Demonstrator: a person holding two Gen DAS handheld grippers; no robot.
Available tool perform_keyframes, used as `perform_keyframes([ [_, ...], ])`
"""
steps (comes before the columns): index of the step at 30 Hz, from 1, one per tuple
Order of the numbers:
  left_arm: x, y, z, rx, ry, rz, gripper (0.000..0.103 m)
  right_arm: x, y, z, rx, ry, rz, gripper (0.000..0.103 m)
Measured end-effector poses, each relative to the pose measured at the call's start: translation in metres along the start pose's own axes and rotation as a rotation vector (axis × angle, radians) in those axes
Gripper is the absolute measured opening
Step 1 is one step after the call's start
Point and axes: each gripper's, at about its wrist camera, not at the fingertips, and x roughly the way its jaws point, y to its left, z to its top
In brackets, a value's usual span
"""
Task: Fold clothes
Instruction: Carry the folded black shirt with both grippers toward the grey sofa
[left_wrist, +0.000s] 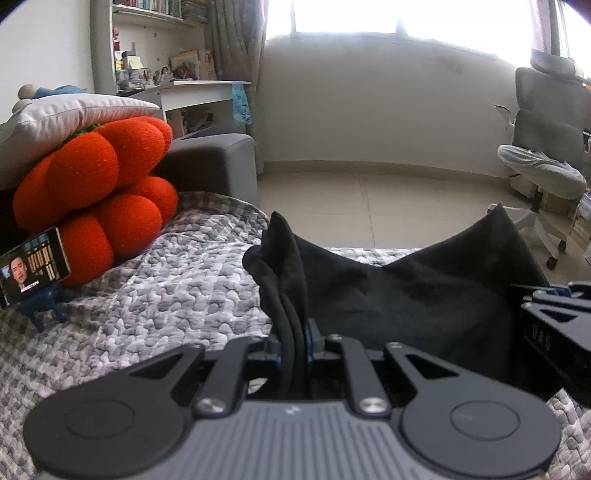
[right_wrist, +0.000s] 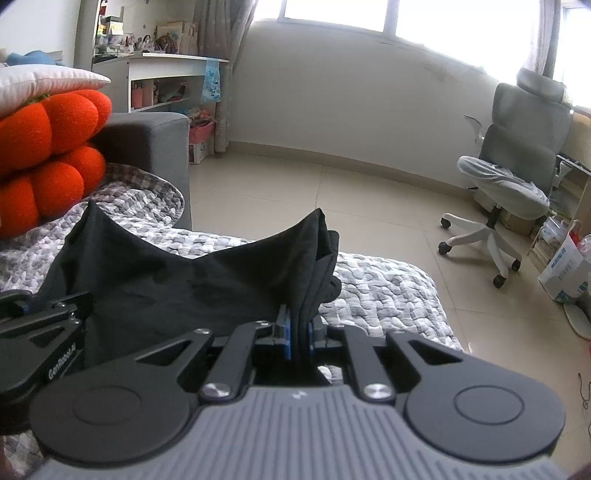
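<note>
A black garment (left_wrist: 406, 291) hangs stretched between my two grippers above the grey patterned quilt (left_wrist: 166, 288). My left gripper (left_wrist: 295, 332) is shut on its left corner, which bunches up above the jaws. My right gripper (right_wrist: 299, 332) is shut on the right corner of the black garment (right_wrist: 184, 284). The right gripper's body shows at the right edge of the left wrist view (left_wrist: 557, 321), and the left gripper's body at the left edge of the right wrist view (right_wrist: 40, 325). The garment's lower part is hidden behind the gripper bodies.
Orange plush cushions (left_wrist: 96, 192) under a white pillow (left_wrist: 66, 114) sit at the left on the bed, with a phone on a small stand (left_wrist: 33, 266) in front. A grey sofa arm (right_wrist: 147, 144), tiled floor (right_wrist: 332, 199), grey office chair (right_wrist: 517, 166) and bags (right_wrist: 565, 269) lie beyond.
</note>
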Motion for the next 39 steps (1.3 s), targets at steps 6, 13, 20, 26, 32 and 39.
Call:
perform_keyframes([
  [6,-0.006,0.009,0.001,-0.023,-0.004,0.008,0.011,-0.003,0.005,0.0,-0.006,-0.013,0.002,0.011],
  [13,-0.011,0.021,0.001,-0.048,-0.006,0.012,0.011,-0.007,0.01,0.002,-0.005,-0.033,0.017,0.011],
  [20,-0.014,0.038,0.0,-0.076,0.012,0.02,0.011,-0.008,0.022,0.003,-0.019,-0.045,0.04,0.011],
  [26,-0.017,0.055,-0.001,-0.096,0.039,0.031,0.011,-0.012,0.035,0.005,-0.029,-0.058,0.065,0.011],
  [32,-0.024,0.078,-0.005,-0.122,0.057,0.047,0.011,-0.012,0.052,0.001,-0.058,-0.058,0.101,0.011],
  [39,-0.034,0.105,-0.017,-0.148,0.101,0.071,0.011,-0.017,0.08,-0.009,-0.119,-0.044,0.139,0.011],
])
